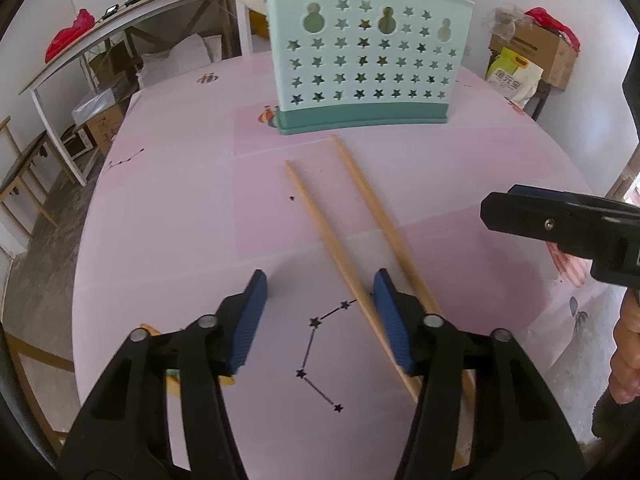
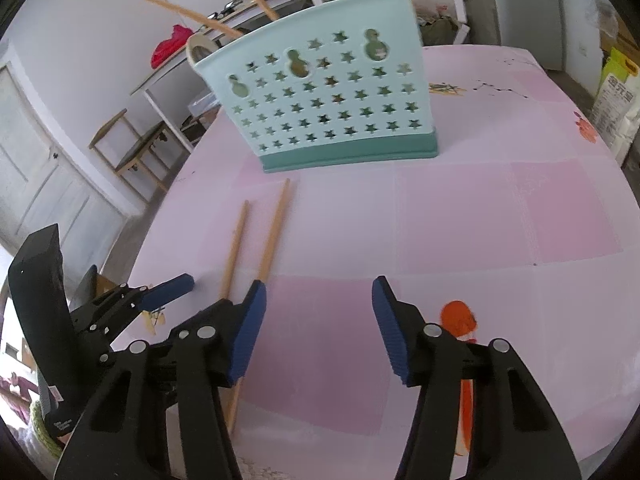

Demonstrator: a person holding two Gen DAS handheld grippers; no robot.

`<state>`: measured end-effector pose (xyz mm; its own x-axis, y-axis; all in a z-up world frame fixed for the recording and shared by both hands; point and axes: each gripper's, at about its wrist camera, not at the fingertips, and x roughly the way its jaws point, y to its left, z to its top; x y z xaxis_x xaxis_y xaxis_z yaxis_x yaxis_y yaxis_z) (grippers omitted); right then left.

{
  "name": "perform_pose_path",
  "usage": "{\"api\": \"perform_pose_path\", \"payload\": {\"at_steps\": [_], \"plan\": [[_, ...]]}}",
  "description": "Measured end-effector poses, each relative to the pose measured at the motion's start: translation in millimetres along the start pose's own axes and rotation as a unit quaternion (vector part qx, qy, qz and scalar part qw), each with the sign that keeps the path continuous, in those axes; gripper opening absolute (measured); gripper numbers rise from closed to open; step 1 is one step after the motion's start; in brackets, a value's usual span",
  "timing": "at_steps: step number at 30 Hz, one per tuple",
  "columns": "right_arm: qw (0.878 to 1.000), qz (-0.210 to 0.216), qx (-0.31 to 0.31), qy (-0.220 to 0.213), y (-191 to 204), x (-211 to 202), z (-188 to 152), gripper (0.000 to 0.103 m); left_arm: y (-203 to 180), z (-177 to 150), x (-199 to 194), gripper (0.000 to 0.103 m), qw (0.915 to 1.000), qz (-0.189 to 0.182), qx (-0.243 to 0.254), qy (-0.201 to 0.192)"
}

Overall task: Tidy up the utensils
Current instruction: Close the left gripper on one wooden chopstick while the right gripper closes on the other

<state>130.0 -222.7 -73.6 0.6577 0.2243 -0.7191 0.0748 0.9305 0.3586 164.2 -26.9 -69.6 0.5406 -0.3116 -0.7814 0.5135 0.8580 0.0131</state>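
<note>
Two wooden chopsticks lie side by side on the pink tablecloth in front of a teal star-holed utensil holder [image 1: 368,60] [image 2: 328,100]. My left gripper [image 1: 320,280] is open low over the cloth. The left chopstick [image 1: 320,224] runs between its jaws, close to the right pad [image 1: 390,320]. The other chopstick [image 1: 372,204] passes outside that pad. My right gripper [image 2: 318,284] is open with only cloth between its pads. The chopsticks [image 2: 272,232] pass under its left finger. An orange utensil [image 2: 458,318] lies partly hidden behind its right finger.
More chopsticks [image 2: 192,14] stick out of the holder. The right gripper's black finger [image 1: 520,216] reaches in from the right, with a person's hand [image 1: 626,360] below it. The left gripper's blue finger [image 2: 172,285] sits left of the chopsticks. Shelves, boxes and chairs surround the round table [image 2: 520,208].
</note>
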Motion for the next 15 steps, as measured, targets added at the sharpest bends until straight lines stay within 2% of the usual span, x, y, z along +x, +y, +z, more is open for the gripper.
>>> {"api": "perform_pose_path", "payload": {"at_steps": [8,15], "plan": [[0.999,0.017,-0.047,0.021,27.3,17.3,3.6,0.044,18.4,-0.2,-3.9,0.018,0.9996,0.016,-0.019,0.013],[0.995,0.003,-0.089,0.045,47.1,41.7,5.8,0.036,36.8,-3.5,-6.6,0.009,0.9989,0.016,-0.039,0.018]]}}
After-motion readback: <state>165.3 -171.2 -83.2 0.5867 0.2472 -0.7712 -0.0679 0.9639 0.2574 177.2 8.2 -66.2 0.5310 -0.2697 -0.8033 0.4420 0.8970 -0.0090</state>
